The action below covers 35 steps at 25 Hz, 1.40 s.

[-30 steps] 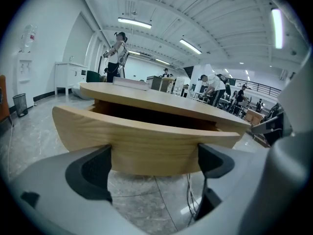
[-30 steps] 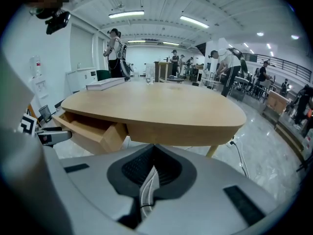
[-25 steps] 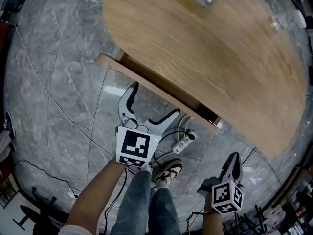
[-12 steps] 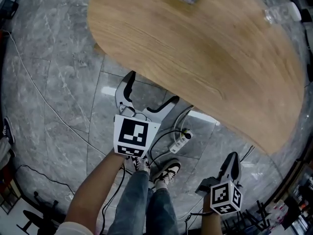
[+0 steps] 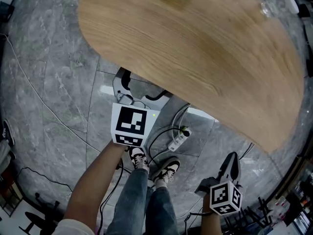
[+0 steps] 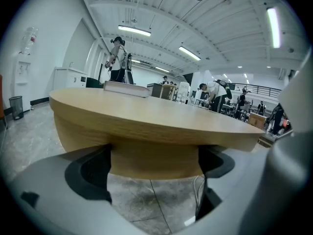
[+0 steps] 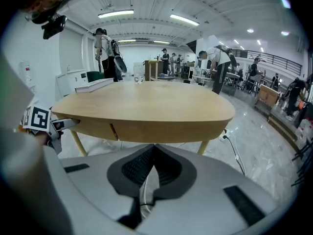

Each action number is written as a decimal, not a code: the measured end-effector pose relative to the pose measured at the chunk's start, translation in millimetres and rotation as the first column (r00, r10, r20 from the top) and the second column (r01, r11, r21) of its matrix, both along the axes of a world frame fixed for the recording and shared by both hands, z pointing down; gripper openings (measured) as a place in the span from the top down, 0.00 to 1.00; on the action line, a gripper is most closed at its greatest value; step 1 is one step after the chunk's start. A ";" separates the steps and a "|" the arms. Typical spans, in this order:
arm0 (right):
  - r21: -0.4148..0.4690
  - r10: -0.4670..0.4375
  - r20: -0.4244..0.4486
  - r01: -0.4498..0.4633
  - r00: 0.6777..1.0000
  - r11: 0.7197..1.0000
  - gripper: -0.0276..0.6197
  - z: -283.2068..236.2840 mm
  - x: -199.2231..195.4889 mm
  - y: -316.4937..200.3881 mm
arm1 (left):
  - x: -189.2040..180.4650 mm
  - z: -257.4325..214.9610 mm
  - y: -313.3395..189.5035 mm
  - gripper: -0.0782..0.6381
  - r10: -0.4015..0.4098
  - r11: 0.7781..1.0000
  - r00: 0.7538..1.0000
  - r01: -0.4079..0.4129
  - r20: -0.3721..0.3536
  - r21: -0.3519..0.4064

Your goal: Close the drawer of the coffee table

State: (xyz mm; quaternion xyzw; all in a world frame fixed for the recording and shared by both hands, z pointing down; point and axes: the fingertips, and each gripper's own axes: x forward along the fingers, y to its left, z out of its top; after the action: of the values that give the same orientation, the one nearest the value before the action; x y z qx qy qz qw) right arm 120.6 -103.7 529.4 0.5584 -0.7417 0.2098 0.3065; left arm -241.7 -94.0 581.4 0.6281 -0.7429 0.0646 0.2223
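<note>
The drawer (image 6: 154, 160) sits under the table (image 5: 205, 38) edge, front seemingly flush (long axis 10-to-4 o'clock in the head view). The left hand-held gripper (image 5: 143, 87), wide open and empty, faces it from 7 o'clock. The right hand-held gripper (image 5: 234, 156), closed on nothing, hangs well apart at 5 o'clock.

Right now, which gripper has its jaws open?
The left gripper, by the coffee table: its jaws stand apart, while the right gripper is shut.
</note>
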 end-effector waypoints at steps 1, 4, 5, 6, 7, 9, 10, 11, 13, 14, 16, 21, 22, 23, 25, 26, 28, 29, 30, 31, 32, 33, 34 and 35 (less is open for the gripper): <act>0.001 0.001 0.001 -0.001 1.000 1.000 0.96 -0.1 0.7 0.3 | 0.1 0.3 -0.4 0.11 -0.001 1.000 1.000 0.001 0.001 0.005; 0.003 0.005 0.006 -0.005 1.000 1.000 0.96 -0.7 1.8 0.8 | -0.4 0.9 -0.3 0.11 -0.001 1.000 1.000 0.001 0.005 0.020; 0.004 0.006 0.008 -0.006 1.000 1.000 0.96 -1.1 2.2 0.9 | -0.7 1.1 -0.5 0.11 -0.001 1.000 1.000 0.001 0.007 0.024; 0.005 0.007 0.010 -0.007 1.000 1.000 0.96 -1.6 2.8 1.2 | -0.7 1.4 -0.9 0.11 -0.001 1.000 1.000 0.001 0.008 0.028; 0.005 0.007 0.012 -0.007 1.000 1.000 0.96 -2.3 3.7 1.9 | -0.3 1.7 -1.1 0.11 -0.001 1.000 1.000 0.001 0.009 0.031; 0.006 0.006 0.015 -0.006 1.000 1.000 0.96 -3.8 6.1 4.3 | -0.2 2.1 0.3 0.11 -0.006 0.999 1.000 0.006 0.011 0.035; 0.006 0.006 0.016 -0.007 1.000 1.000 0.96 -5.0 7.4 6.0 | -1.3 1.7 2.3 0.11 -0.014 0.999 1.000 0.013 0.013 0.035; 0.006 0.006 0.019 -0.007 1.000 1.000 0.96 -6.7 8.3 7.7 | -3.4 0.9 5.1 0.11 -0.024 0.999 1.000 0.023 0.015 0.033; 0.009 0.004 0.028 -0.005 1.000 1.000 0.96 -12.3 9.2 10.2 | -8.7 -2.2 11.8 0.11 -0.044 0.999 0.999 0.044 0.024 0.021; 0.013 0.002 0.032 -0.002 0.999 1.000 0.96 -16.1 10.0 10.8 | -10.1 -4.4 15.3 0.11 -0.049 0.999 0.998 0.049 0.032 0.013; 0.018 -0.005 0.040 0.004 0.999 1.000 0.96 -24.9 13.2 10.8 | -7.5 -7.4 22.8 0.11 -0.044 0.999 0.998 0.044 0.048 -0.012; 0.029 -0.031 0.058 0.029 0.998 0.999 0.96 -55.4 23.5 11.2 | 8.8 -22.2 57.7 0.11 -0.069 0.993 0.996 0.073 0.048 -0.090; 0.038 -0.041 0.065 0.039 0.997 0.999 0.96 -63.7 23.1 10.1 | 11.9 -35.2 63.1 0.13 -0.076 0.994 0.996 0.079 0.049 -0.080; 0.051 -0.054 0.072 0.051 0.996 0.997 0.96 -72.5 21.5 8.1 | 14.9 -51.2 66.5 0.14 -0.078 0.995 0.995 0.082 0.056 -0.065; 0.078 -0.080 0.083 0.074 0.993 0.994 0.96 -93.1 18.6 4.9 | 22.9 -88.5 70.7 0.20 -0.071 0.997 0.995 0.074 0.075 -0.033; 0.088 -0.087 0.091 0.079 0.992 0.993 0.96 -106.0 19.1 4.7 | 28.9 -109.1 73.4 0.23 -0.066 0.998 0.995 0.068 0.079 -0.019; 0.101 -0.086 0.111 0.074 0.990 0.992 0.96 -139.3 25.7 7.7 | 44.0 -154.0 82.4 0.28 -0.071 0.997 0.996 0.071 0.060 0.005; 0.110 -0.087 0.121 0.074 0.989 0.991 0.96 -159.4 30.8 9.9 | 50.8 -177.7 88.7 0.30 -0.091 0.996 0.995 0.090 0.038 0.018; 0.123 -0.097 0.128 0.081 0.987 0.989 0.96 -180.9 35.5 11.8 | 56.1 -201.9 95.4 0.33 -0.122 0.992 0.992 0.122 0.014 0.031; 0.143 -0.117 0.130 0.098 0.985 0.985 0.96 -202.7 38.6 13.0 | 59.7 -226.3 102.0 0.37 -0.159 0.986 0.987 0.159 -0.003 0.044; 0.168 -0.146 0.131 0.123 0.981 0.978 0.96 -224.0 39.9 13.2 | 62.0 -250.7 108.3 0.41 -0.197 0.979 0.980 0.197 -0.011 0.055; 0.195 -0.179 0.133 0.151 0.975 0.969 0.96 -244.1 39.9 12.7 | 63.7 -274.7 114.2 0.45 -0.230 0.971 0.973 0.231 -0.012 0.065; 0.222 -0.211 0.137 0.178 0.968 0.959 0.96 -263.0 39.3 11.9 | 65.5 -298.1 119.6 0.52 -0.258 0.964 0.966 0.258 -0.010 0.071; 0.246 -0.241 0.144 0.201 0.960 0.948 0.96 -280.9 38.7 10.9 | 68.5 -321.1 124.4 0.60 -0.276 0.958 0.961 0.276 -0.008 0.077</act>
State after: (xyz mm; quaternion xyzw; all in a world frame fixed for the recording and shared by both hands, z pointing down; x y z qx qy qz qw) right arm 159.3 -92.9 248.5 0.4829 -0.8427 0.1343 0.1965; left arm -173.2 30.4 260.3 0.5264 -0.8255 0.0051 0.2034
